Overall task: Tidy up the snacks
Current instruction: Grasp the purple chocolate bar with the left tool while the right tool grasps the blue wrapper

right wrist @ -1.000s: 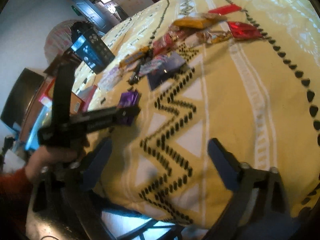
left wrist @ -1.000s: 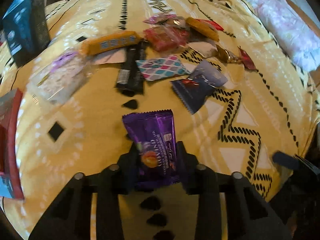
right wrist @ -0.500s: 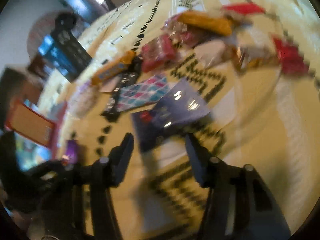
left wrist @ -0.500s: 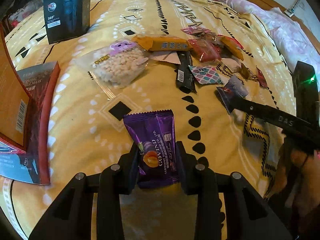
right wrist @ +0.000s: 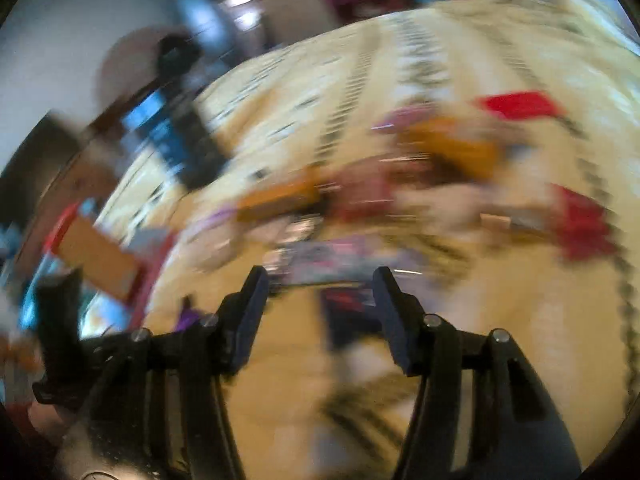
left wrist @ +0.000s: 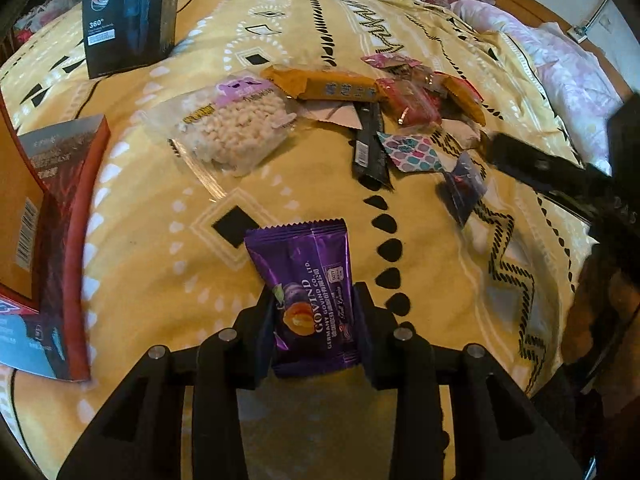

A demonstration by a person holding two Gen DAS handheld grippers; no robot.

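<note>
Two boxes stand at the left edge of the left wrist view: a red and orange box (left wrist: 60,216) at mid left, and a dark box (left wrist: 128,16) upright in the upper left, both on the yellow patterned bedspread (left wrist: 160,280). To the right of them, in the upper middle, lies a clear bag of small white pieces (left wrist: 236,132) with a purple label. Next to it is an orange bar (left wrist: 332,88), and just below the bar a black stick packet (left wrist: 370,148). Further right a packet with a scale pattern in teal and pink (left wrist: 412,152) touches a red packet (left wrist: 412,104) and a second orange packet (left wrist: 464,96). A dark blue packet (left wrist: 464,188) lies at the right of this heap.

At the lower middle the left gripper (left wrist: 316,320) is closed on the purple snack packet (left wrist: 308,288); both fingers press on its lower sides, and its upper half sticks out over the bedspread. At the right edge of this view the right gripper (left wrist: 560,176) reaches in as a dark blurred shape.

The right wrist view is strongly blurred. Its jaws stand about half apart, after closing down a moment ago and then opening a little, and nothing is between them. The right gripper (right wrist: 320,280) hangs over the heap of snacks, with the dark blue packet (right wrist: 344,312) seen in the gap below.
</note>
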